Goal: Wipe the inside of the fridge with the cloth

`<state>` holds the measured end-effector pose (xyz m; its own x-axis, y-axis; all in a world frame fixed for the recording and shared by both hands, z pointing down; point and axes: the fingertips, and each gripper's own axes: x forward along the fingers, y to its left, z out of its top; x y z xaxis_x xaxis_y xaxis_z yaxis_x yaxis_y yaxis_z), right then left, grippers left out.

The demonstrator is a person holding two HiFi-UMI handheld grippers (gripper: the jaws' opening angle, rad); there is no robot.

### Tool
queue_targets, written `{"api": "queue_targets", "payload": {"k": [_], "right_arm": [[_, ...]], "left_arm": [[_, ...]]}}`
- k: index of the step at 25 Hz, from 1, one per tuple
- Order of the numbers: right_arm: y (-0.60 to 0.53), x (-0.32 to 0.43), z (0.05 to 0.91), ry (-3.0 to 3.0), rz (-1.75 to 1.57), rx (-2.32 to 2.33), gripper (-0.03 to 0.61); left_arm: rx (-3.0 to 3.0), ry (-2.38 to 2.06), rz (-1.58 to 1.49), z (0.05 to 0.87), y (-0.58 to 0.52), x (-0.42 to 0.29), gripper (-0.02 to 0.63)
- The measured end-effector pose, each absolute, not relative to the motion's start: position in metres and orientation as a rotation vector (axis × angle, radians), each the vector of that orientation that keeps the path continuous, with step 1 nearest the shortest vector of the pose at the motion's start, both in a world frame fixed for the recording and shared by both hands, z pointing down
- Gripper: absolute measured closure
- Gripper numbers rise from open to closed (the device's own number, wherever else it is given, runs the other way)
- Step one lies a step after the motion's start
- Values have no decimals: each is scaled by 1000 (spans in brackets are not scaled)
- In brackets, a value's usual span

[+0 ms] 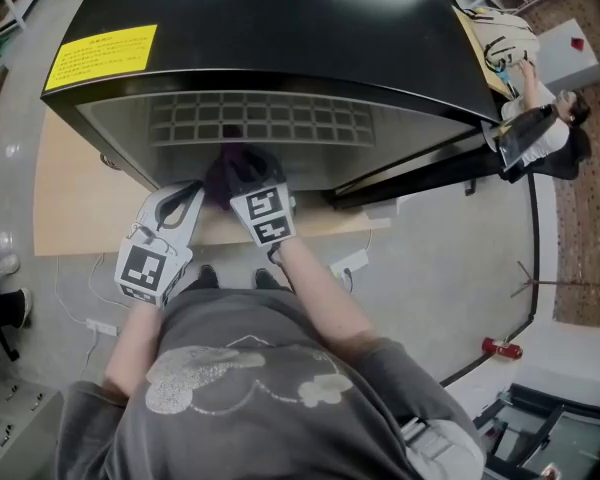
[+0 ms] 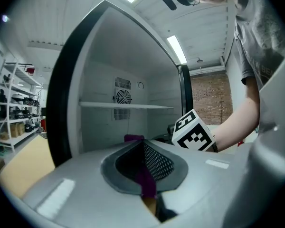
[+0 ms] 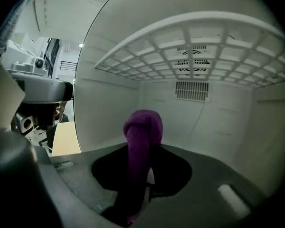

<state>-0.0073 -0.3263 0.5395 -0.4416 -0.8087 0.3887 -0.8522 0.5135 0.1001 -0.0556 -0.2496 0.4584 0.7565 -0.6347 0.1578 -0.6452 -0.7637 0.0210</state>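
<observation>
Head camera has us looking steeply down onto the fridge point(image 1: 280, 38) roof. Our left gripper view faces its cavity from outside; our right sits inside. Both share the back vent point(image 3: 192, 90).

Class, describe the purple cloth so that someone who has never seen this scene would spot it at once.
Find the big black fridge with the white inside, its front open. Under its white grid shelf, the right gripper is shut on a soft purple cloth, which bulges beyond the jaws. It is the only purple thing against those white walls.
</observation>
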Motion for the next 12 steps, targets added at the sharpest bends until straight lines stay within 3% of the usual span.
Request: {"api": "queue_targets", "payload": {"k": [12], "right_arm": [[-314,112,541,-2155,235,1600,502]], "left_arm": [[2911,-967,194,451,-254,14,595]]}}
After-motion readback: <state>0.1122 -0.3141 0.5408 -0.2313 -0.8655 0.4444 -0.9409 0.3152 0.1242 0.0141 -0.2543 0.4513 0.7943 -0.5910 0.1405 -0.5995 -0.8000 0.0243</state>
